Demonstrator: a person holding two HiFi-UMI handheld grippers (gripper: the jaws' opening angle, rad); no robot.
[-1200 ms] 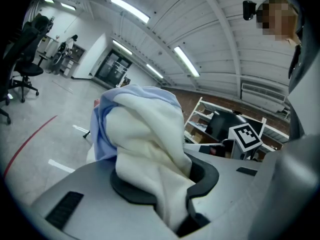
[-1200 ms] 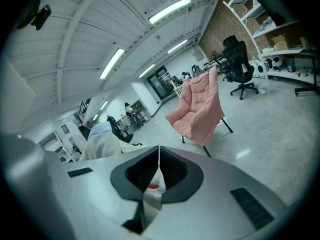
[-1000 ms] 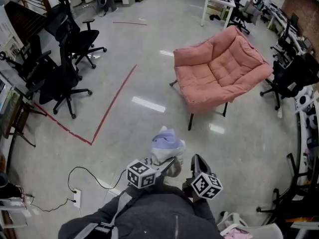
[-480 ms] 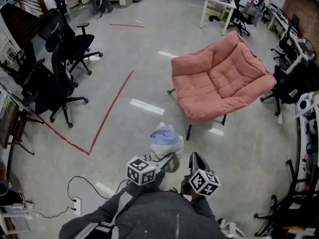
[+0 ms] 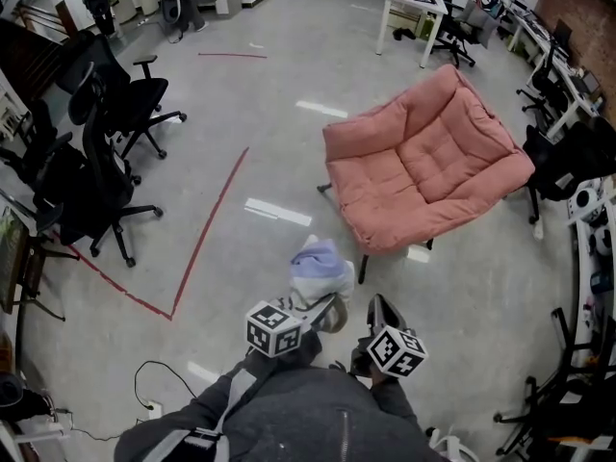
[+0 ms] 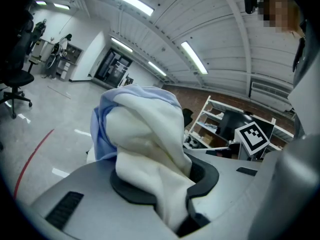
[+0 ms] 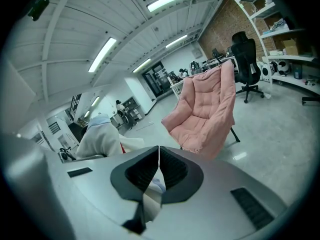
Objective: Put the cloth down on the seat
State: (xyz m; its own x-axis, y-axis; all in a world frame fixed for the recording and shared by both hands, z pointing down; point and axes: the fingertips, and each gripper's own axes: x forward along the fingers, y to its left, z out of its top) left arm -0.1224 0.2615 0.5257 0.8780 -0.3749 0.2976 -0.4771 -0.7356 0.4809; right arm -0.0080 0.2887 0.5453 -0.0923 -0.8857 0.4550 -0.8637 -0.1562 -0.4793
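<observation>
A bundled white and pale blue cloth [image 5: 320, 266] is held up in front of me, and my left gripper [image 5: 325, 310] is shut on its lower end. In the left gripper view the cloth [image 6: 142, 129] bulges out between the jaws of the left gripper [image 6: 165, 184] and hides what lies ahead. My right gripper [image 5: 379, 308] rides beside it to the right, shut with nothing pinched at its tips. The pink cushioned seat [image 5: 423, 162] stands ahead and to the right on dark legs. In the right gripper view the seat [image 7: 207, 109] shows beyond the closed right gripper [image 7: 159, 156], with the cloth [image 7: 97, 136] at left.
Black office chairs [image 5: 96, 171] stand at the left beside a red tape line [image 5: 207, 224] on the grey floor. A white desk [image 5: 409, 8] is behind the seat. More dark chairs [image 5: 568, 147] and shelves line the right side. A cable [image 5: 159, 373] lies at lower left.
Both grippers and the cloth have moved forward across the floor; the pink seat is now closer. The left gripper still holds the cloth and the right stays shut.
</observation>
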